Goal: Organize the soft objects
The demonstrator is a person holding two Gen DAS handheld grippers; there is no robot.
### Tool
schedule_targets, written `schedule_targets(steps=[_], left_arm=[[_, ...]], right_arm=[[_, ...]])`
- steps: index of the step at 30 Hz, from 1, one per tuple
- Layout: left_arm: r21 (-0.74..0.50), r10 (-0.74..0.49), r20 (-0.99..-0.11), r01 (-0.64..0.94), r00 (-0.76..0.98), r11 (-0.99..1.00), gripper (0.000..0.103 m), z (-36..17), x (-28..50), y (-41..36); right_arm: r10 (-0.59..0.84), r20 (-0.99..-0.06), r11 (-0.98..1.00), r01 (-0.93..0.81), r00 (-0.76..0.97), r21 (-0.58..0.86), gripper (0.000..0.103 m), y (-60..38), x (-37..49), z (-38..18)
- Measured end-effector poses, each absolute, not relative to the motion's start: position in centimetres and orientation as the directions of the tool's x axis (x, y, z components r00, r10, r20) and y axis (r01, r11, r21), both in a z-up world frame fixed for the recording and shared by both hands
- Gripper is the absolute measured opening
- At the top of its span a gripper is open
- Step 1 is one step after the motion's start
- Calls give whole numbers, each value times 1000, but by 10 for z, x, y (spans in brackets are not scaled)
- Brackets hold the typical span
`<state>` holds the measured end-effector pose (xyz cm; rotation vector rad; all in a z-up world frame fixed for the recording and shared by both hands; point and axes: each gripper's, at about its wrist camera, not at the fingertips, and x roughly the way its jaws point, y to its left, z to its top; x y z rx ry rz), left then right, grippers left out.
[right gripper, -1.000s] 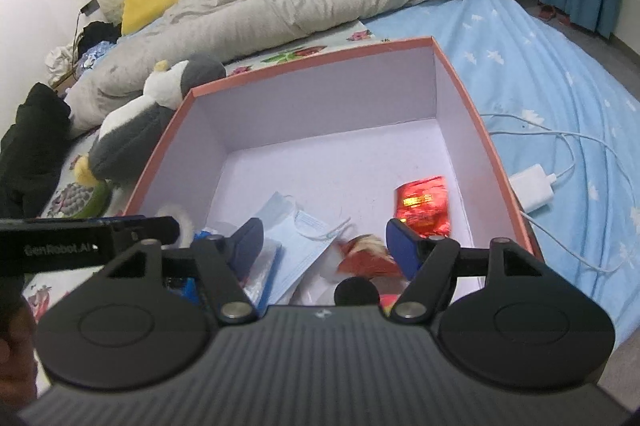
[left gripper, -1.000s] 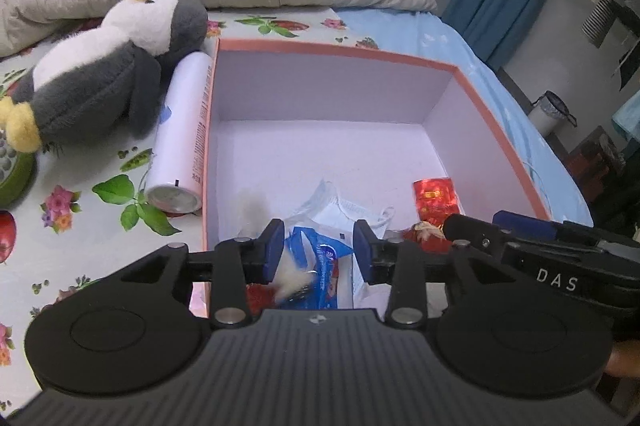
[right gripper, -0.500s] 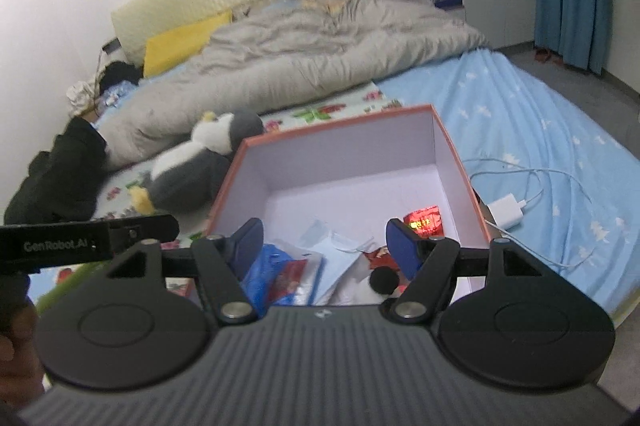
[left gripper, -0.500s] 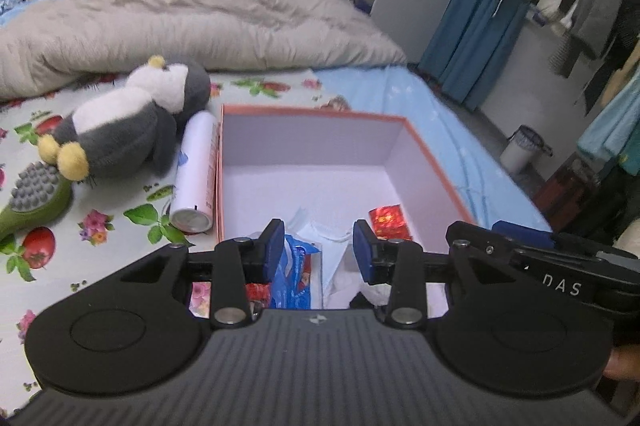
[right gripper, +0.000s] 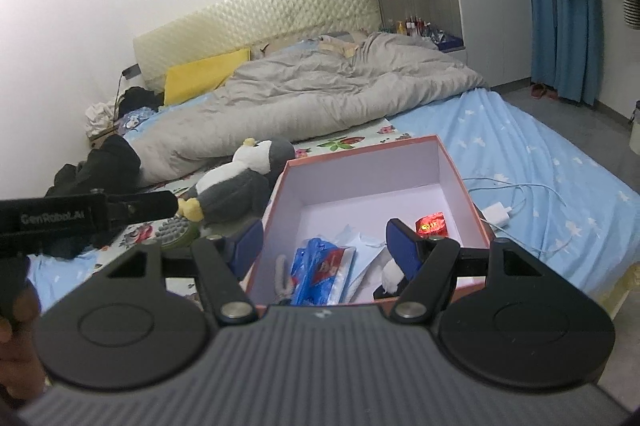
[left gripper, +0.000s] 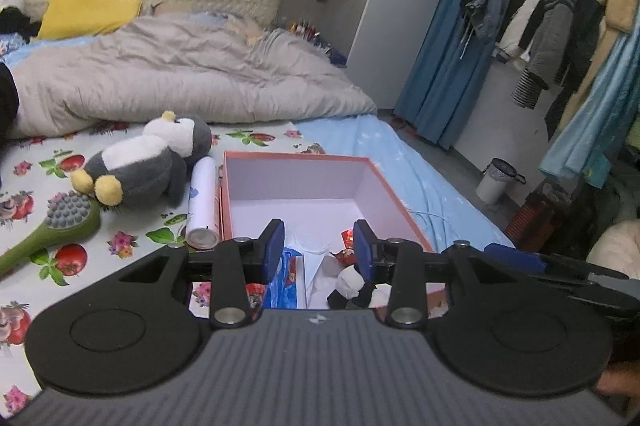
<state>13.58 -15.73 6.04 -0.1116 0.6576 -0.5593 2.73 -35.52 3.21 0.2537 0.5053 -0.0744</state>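
Below, box (left gripper: 236, 185) beyond left gripper (left gripper: 319, 246), penguin plush (left gripper: 148, 161) lying left

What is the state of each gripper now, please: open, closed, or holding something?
Left gripper: open, holding nothing; the box is beyond it.
Right gripper: open, holding nothing.
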Motion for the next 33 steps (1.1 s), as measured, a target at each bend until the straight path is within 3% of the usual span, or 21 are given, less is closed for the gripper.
schedule_targets(steps=[15,33], left_arm=[[-268,-520,-551,451,652,851,44,53,64,-120],[-254,-468,-563,397,681,882,44,26,49,-109]], right_arm=[[-32,-533,970,155,846,188,70,-332,-15,12],[-34,-533,971,155,846,184,70,-326,-24,-1]])
